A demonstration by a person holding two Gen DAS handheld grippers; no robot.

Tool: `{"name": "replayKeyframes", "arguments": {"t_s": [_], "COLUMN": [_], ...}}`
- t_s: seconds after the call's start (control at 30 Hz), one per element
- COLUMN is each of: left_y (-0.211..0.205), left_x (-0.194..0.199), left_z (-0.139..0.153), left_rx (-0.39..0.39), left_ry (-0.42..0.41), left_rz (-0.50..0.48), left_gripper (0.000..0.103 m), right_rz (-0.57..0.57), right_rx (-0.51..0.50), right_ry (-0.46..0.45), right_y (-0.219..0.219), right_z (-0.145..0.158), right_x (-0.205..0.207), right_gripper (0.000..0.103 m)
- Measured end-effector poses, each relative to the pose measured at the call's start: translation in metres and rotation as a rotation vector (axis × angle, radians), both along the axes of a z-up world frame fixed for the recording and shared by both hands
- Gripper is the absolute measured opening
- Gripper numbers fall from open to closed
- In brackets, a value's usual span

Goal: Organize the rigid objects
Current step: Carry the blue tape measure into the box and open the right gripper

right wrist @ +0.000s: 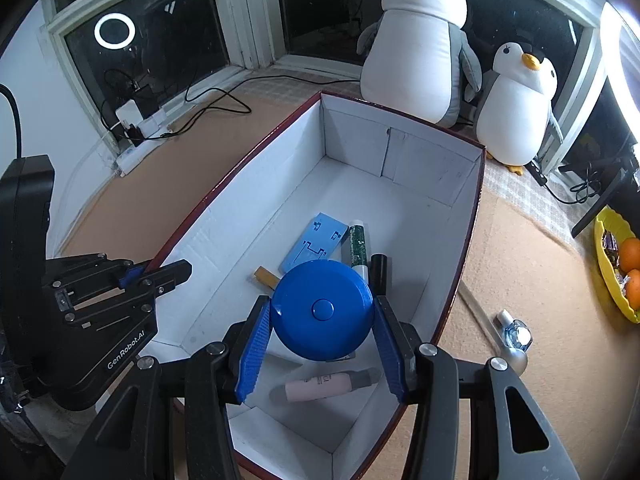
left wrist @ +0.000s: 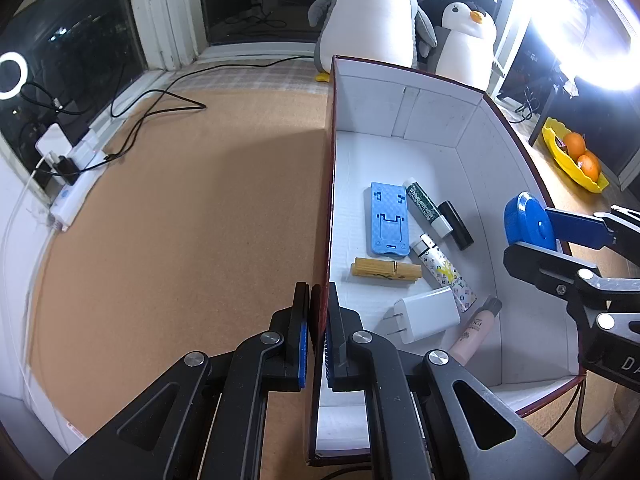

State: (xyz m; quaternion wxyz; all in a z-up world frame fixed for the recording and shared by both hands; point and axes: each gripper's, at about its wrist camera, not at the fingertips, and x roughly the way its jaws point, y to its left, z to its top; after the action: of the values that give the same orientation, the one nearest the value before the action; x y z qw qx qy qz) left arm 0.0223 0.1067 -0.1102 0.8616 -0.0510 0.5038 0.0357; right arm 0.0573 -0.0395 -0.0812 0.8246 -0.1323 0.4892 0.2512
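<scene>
A cork-topped bench (left wrist: 180, 220) was seen carrying a large open box (right wrist: 404, 184), white inside and dark red outside. Two plush penguins (right wrist: 420, 52) were stood behind it by the window, and a yellow fruit dish (right wrist: 608, 276) with oranges lay off to the right. The left gripper (left wrist: 318, 344) was clamped on the box's left wall, its jaws pressed together on the cardboard. The right gripper (right wrist: 322, 354) was held above the box's inside, its jaws clamped on a round blue tape measure (right wrist: 322, 310), which was gripped at its sides. On the box floor were laid a blue phone stand (left wrist: 386, 220), a white plug charger (left wrist: 428, 314), a patterned tube (left wrist: 444, 270), a pink cosmetic tube (left wrist: 476, 330), a green-labelled marker (left wrist: 426, 208), a wooden clothes peg (left wrist: 386, 272) and a small black tube (left wrist: 456, 224), all close together. A small glass bottle (right wrist: 516, 334) was left on the bench just outside the box's right wall
</scene>
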Motion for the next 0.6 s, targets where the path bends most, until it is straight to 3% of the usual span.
{"name": "replayKeyframes", "arguments": {"t_s": [0.6], "left_y": [0.002], "left_x": [0.0], "left_z": [0.0], "left_rx": [-0.001], "left_ry": [0.001], "left_rz": [0.003], "left_gripper": [0.005], "right_rz": [0.012], "right_rx": [-0.007], "right_ry": [0.024], "right_y": [0.005], "right_z": [-0.011], "right_x": [0.002], "right_gripper": [0.046]}}
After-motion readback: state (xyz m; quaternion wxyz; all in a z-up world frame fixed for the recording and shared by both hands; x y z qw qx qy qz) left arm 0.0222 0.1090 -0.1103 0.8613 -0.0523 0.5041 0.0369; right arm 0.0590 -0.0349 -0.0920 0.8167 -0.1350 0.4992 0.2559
